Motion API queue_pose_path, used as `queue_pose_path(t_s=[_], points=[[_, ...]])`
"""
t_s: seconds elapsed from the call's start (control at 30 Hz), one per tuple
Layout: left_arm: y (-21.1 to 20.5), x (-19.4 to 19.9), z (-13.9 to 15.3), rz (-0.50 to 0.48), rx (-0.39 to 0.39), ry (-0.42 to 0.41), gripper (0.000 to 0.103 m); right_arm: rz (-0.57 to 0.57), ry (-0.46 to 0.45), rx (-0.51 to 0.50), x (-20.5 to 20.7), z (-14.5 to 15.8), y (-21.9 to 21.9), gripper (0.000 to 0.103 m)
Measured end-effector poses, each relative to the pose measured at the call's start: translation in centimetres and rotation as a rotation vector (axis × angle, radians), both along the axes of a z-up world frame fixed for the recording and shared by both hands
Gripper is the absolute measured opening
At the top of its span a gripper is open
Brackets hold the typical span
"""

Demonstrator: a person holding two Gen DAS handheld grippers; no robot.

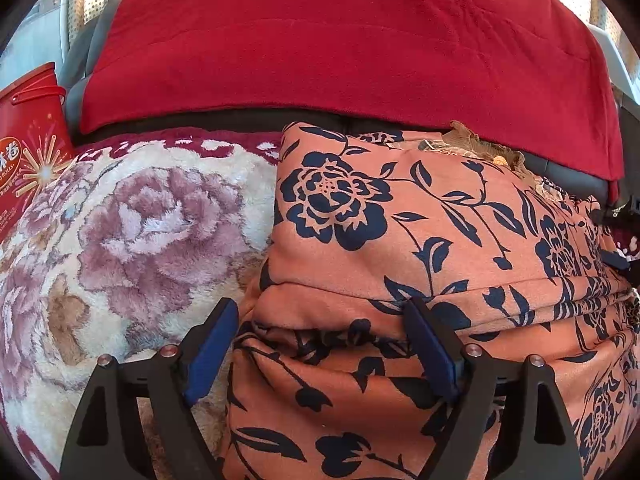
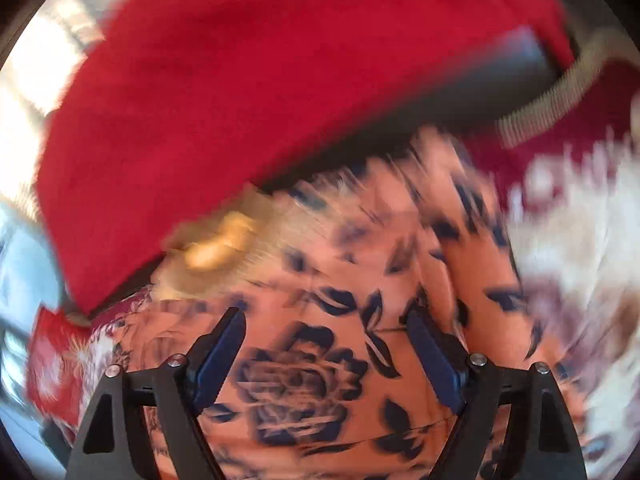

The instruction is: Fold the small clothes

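Fingers (image 1: 224, 320) apart over floral garment (image 1: 420, 220), left view sharp.

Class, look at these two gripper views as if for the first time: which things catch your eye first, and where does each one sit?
The orange garment with navy flowers dominates, lying folded on a plush floral blanket and filling the lower right of the left view. Behind it a bright red cloth drapes across the top of both views. At the far left stands a red snack tin.
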State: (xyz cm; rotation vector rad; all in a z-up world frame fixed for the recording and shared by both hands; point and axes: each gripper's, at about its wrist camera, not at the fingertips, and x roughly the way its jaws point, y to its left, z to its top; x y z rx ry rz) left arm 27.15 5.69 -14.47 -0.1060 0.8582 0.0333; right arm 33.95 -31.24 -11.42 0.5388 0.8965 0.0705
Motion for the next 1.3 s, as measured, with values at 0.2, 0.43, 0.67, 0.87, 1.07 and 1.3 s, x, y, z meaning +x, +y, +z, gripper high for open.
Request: queue_pose_path(t_s=[0.2,0.43,0.67,0.87,1.07,1.3], points=[[-0.2,0.0,0.0,0.003,0.009,0.002,0.086,0.076,-0.113,-0.048,0.3,3.2,1.9,0.087],[-0.2,0.0,0.0,0.003,-0.003,0.008,0.086,0.076,-0.067,-0.005,-2.1,3.0,2.0,0.090],[0.3,-1.2,-0.1,0.019,-0.021,0.014,0.086,0.167,-0.098,-0.002,-19.1,3.8,1.7,0.090],[0.4,-6.7,1.9,-0.005,-0.035,0.045,0.086,0.099,-0.027,0.051,-28.3,0.2,-2.4,0.090],[1.1,-15.5,2.0,-0.015,-0.081,0.077,0.087,0.084,-0.018,0.125,-31.0,-1.2,-4.7,0.090],[2.2,-21.2,-0.1,0.014,-0.039,0.128,0.087,0.080,-0.047,0.174,-32.7,-0.9,-5.8,0.090]])
